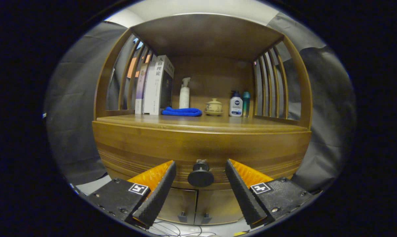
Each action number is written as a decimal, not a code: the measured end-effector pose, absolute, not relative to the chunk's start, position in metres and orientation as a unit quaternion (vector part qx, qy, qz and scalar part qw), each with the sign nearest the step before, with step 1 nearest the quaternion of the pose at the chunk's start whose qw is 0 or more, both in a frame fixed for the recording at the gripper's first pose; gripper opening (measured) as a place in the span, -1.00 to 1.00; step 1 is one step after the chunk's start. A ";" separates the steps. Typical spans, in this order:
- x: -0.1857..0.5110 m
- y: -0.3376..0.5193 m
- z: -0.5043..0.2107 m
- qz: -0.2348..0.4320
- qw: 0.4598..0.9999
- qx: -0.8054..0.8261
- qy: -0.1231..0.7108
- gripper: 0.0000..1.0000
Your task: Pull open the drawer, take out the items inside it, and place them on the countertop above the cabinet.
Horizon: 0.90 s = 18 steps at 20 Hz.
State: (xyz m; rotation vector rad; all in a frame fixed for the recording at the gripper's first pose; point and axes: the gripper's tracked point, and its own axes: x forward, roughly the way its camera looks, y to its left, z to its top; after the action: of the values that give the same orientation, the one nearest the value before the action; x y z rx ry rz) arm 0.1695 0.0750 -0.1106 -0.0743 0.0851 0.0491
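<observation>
One small round knob (200,176) sits between my gripper (200,168) fingers (spread wide, nothing held); the drawer (201,149) looks heavy wood, so I'd pinch the knob squarely.

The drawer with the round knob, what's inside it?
You can't see inside: the drawer is shut, so its front hides whatever it holds. Its knob sits between the open gripper's fingers, which don't touch it.
</observation>
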 end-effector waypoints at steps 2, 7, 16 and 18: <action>0.169 0.074 -0.112 0.026 0.998 -0.041 0.045 0.82; 0.186 0.073 -0.117 0.005 0.998 -0.042 0.046 0.33; 0.185 0.071 -0.116 -0.005 0.998 -0.017 0.067 -0.28; 0.185 0.071 -0.116 -0.002 0.997 -0.022 0.069 -0.30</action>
State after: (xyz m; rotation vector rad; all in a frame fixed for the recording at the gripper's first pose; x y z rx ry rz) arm 0.1853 0.0708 -0.1163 -0.0444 0.1379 -0.0048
